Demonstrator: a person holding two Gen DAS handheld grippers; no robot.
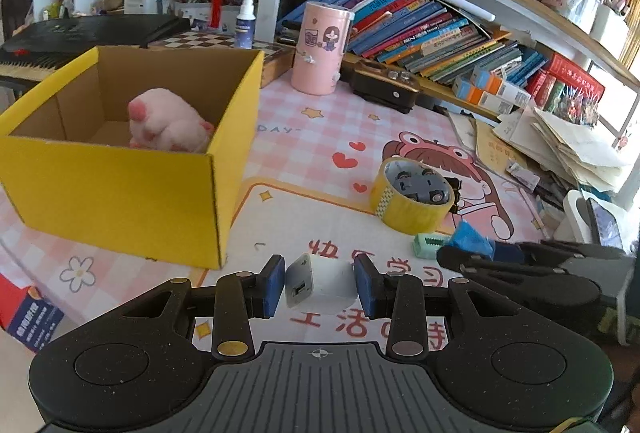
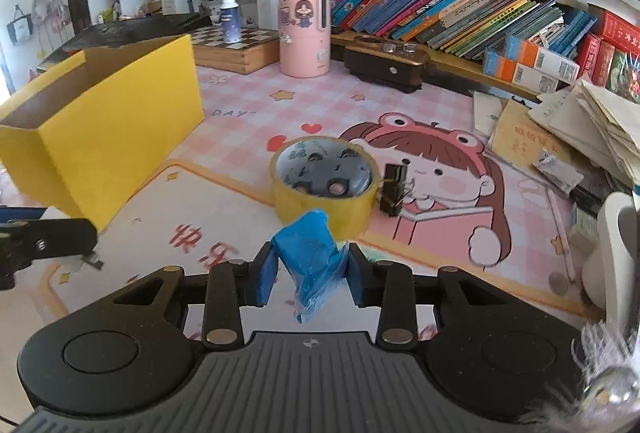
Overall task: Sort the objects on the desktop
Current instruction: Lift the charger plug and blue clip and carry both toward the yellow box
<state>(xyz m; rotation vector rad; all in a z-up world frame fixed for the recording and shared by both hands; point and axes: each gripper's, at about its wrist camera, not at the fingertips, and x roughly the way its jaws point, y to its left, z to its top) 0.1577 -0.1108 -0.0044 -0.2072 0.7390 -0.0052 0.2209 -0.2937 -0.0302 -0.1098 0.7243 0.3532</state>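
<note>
Closest in, the left gripper (image 1: 320, 283) has its blue pads clamped on a white charger cube (image 1: 321, 284), which sits tilted between them with its USB slot facing the left pad. The cube hangs clear of the pink cartoon desk mat (image 1: 304, 153). To the right of this tool and a little ahead, the right gripper (image 1: 472, 249) reaches in from the side, with a crumpled blue plastic piece (image 1: 472, 239) at its tip and a small green toothed object (image 1: 430, 244) lying just beside it.

From the right wrist view, the right gripper (image 2: 308, 269) has its jaws drawn in against the blue plastic piece (image 2: 310, 257) — the pads press both flanks, and a loose tail hangs below them. Directly ahead of those fingers stands a roll of yellow tape (image 2: 326, 189) with a small grey toy car (image 2: 324, 179) lying inside its core; a black binder clip (image 2: 394, 189) touches the roll's right side.

Ahead and left of the left gripper sits an open yellow cardboard box (image 1: 120, 193) holding a pink plush toy (image 1: 168, 123). Farther off, beyond the tape, a pink cylinder with a cartoon girl (image 1: 322, 47) stands upright — behind it, a shelf of leaning books (image 1: 432, 29).
</note>
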